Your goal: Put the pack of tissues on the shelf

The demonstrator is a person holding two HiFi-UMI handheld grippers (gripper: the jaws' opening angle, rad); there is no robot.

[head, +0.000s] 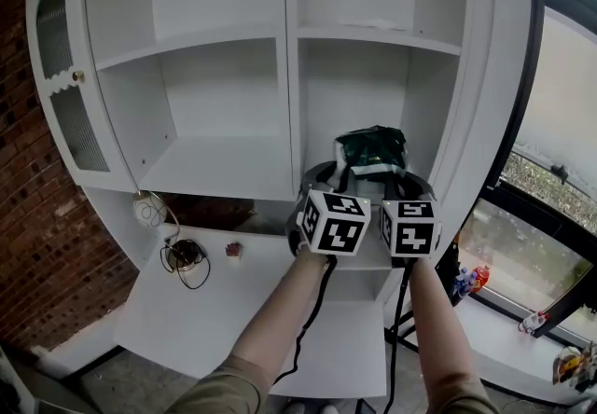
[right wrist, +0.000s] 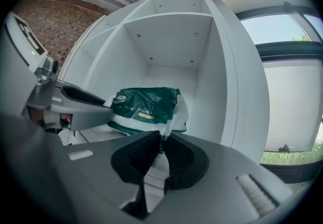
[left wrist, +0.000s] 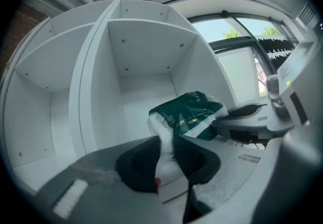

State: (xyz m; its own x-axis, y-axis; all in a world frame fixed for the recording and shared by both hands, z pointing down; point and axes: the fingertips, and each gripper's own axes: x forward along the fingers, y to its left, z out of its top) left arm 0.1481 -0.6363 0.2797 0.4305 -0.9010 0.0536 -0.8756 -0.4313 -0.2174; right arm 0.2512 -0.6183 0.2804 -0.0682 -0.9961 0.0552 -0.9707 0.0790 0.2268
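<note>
Pack of tissues (head: 371, 149), green and white, hangs at the shelf (head: 224, 170) in its right middle compartment, wrapper ends pinched by left gripper (left wrist: 166, 157) and right gripper (right wrist: 161, 150); coiled cable (head: 187, 259) lies on ledge (head: 266, 258) below

Lower right bay (head: 373, 90): pack of tissues (head: 371, 149) held across its opening, left gripper (left wrist: 166, 150) and right gripper (right wrist: 161, 148) side by side behind it, both pinching wrapper. Little side room between centre divider (head: 291, 95) and right side wall (head: 431, 114). Headroom above pack up to shelf board (head: 378, 37). Lower left bay (head: 219, 114) open from front. Open door (head: 61, 86) juts out far left. Counter (head: 177, 319) below: cable coil (head: 187, 258), round white object (head: 147, 210), small red item (head: 233, 250) clustered near its back left.
</note>
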